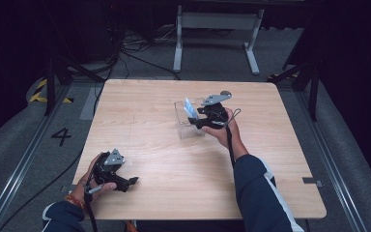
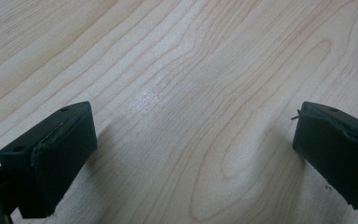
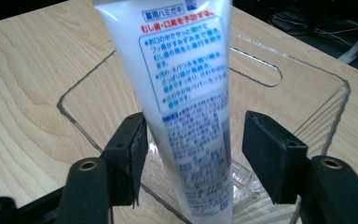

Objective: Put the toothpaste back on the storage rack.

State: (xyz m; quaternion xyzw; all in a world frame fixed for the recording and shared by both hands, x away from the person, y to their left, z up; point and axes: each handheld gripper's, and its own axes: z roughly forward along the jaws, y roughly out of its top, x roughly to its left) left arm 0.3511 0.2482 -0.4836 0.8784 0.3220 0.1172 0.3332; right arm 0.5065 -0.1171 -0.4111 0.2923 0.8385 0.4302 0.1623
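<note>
Tube (image 3: 186, 116): nearest, soft, slick, light; I'd pinch mid-body.
Right gripper (image 3: 193, 154): my jaws apart, tube between, released.
Left gripper (image 2: 191, 154): wide apart.
Bin (image 3: 307, 93): clear, rigid.

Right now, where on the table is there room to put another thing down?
Lots of bare wood: the whole stretch of table left of the clear box, the middle between the left gripper and the sleeve, and the right side by the far edge. It is crowded only at the box, where the right gripper has the white tube between its jaws.
</note>
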